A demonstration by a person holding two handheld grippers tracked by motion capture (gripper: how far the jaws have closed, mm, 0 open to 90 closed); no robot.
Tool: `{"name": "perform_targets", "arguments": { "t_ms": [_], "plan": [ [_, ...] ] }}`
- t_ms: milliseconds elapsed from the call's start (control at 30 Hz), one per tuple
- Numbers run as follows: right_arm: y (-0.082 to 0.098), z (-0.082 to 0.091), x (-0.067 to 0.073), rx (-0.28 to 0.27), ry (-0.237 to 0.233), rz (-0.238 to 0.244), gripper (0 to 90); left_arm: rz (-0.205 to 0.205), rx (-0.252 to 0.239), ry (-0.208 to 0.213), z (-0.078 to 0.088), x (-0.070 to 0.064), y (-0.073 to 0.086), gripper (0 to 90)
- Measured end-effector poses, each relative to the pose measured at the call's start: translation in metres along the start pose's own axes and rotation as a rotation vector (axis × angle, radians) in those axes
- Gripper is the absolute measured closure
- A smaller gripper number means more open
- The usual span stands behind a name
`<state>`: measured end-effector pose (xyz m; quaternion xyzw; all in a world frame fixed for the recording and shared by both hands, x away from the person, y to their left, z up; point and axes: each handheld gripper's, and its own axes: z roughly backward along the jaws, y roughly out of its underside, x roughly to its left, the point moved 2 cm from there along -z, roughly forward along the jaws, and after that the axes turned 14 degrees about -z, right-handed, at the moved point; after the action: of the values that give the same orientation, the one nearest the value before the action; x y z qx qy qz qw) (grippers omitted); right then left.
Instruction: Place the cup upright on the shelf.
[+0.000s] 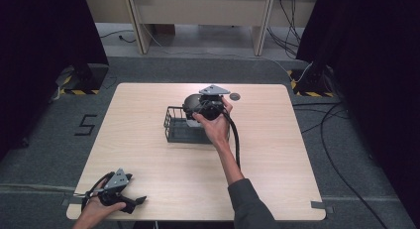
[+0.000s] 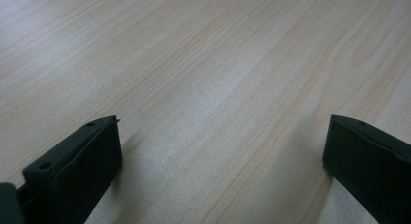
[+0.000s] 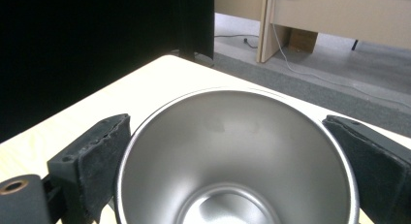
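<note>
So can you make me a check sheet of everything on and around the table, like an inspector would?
Surface: pale wooden table, with a dark round spot near the far edge.
Job's things: shiny metal cup, empty inside; black wire basket mid-table.
Clutter: nothing seen.
Grippers: right claw has a jaw on each side of the cup, close to its rim; firm squeeze cannot be told. Left claw open over bare wood at the near left corner.
Cables: black cable trails from the right claw; more cables on the floor.
Surroundings: grey carpet, black curtains, wooden furniture behind.
</note>
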<state>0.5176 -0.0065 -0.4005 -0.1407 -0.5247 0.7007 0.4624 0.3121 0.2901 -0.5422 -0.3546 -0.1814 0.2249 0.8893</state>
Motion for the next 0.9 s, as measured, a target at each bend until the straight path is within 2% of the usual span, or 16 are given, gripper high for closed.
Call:
{"name": "perform_targets", "arguments": {
  "t_ms": [100, 233, 467, 600, 900],
  "plan": [
    [0.005, -0.003, -0.004, -0.001, 0.006, -0.025, 6.0, 0.0, 0.0, 0.0, 0.0, 0.0, 0.0, 0.0],
    [0.013, -0.007, -0.006, 0.019, 0.02, -0.01, 6.0, 0.001, 0.0, 0.001, 0.0, 0.0, 0.0, 0.0],
    [0.02, -0.013, -0.009, 0.037, 0.012, -0.026, 5.9, 0.001, -0.001, 0.001, 0.0, 0.0, 0.0, 0.0],
    [0.021, -0.014, -0.011, 0.037, 0.005, -0.034, 5.7, 0.001, -0.001, 0.001, 0.0, 0.0, 0.0, 0.0],
    [0.02, -0.013, -0.009, 0.035, 0.023, -0.013, 5.6, 0.001, 0.0, 0.001, 0.0, 0.0, 0.0, 0.0]
  ]
}}
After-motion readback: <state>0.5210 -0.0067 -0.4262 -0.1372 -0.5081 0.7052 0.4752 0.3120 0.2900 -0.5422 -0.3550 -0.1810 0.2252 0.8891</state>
